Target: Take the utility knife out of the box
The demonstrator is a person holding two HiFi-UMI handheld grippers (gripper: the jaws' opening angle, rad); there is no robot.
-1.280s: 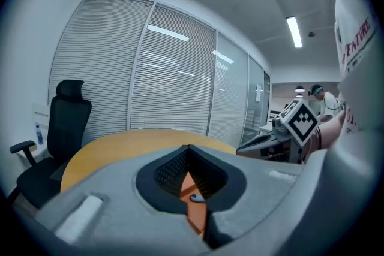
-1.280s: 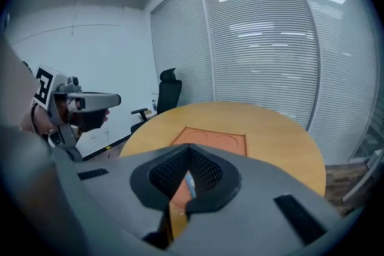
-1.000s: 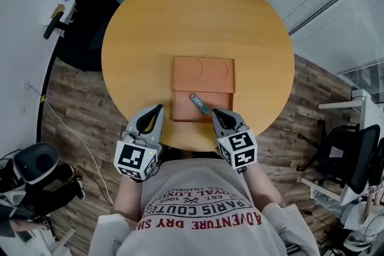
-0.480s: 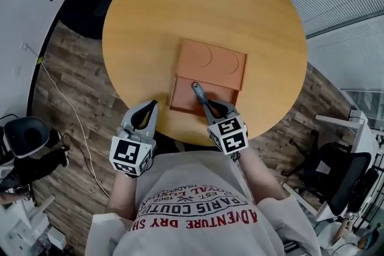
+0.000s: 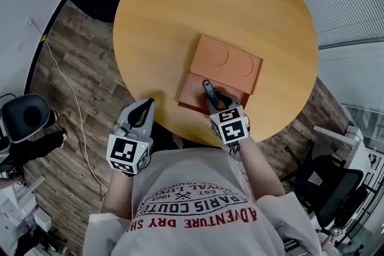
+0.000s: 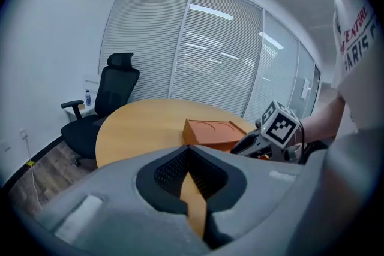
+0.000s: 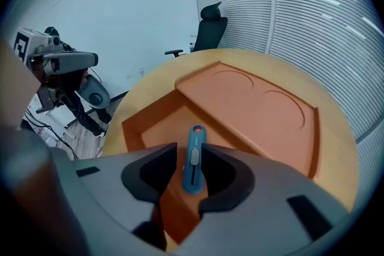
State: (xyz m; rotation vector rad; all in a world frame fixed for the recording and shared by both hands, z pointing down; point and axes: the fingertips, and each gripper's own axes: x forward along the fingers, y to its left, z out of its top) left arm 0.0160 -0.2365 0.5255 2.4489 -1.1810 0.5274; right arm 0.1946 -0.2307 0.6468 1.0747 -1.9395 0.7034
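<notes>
An orange box lies open on the round wooden table (image 5: 180, 9), its lid (image 5: 228, 63) folded back and its tray (image 5: 191, 94) nearest me. A blue utility knife (image 7: 193, 159) lies in the tray (image 7: 150, 123), pointing away. My right gripper (image 7: 189, 148) points steeply down into the tray and its jaws are opening, one on each side of the knife without pressing it. In the head view the knife (image 5: 208, 87) shows just beyond the right gripper (image 5: 218, 100). The left gripper (image 5: 146, 106) hovers shut and empty at the table's near edge, left of the box.
A black office chair (image 6: 111, 93) stands beyond the table's far left side. Window blinds (image 6: 204, 51) line the far wall. A cable (image 5: 66, 93) runs over the wooden floor at the left, and more chairs and equipment (image 5: 27, 117) stand there.
My right gripper has dropped forward into the tray and over the knife, and its jaws have come apart. The left gripper has sunk a little and stayed beside the table edge.
</notes>
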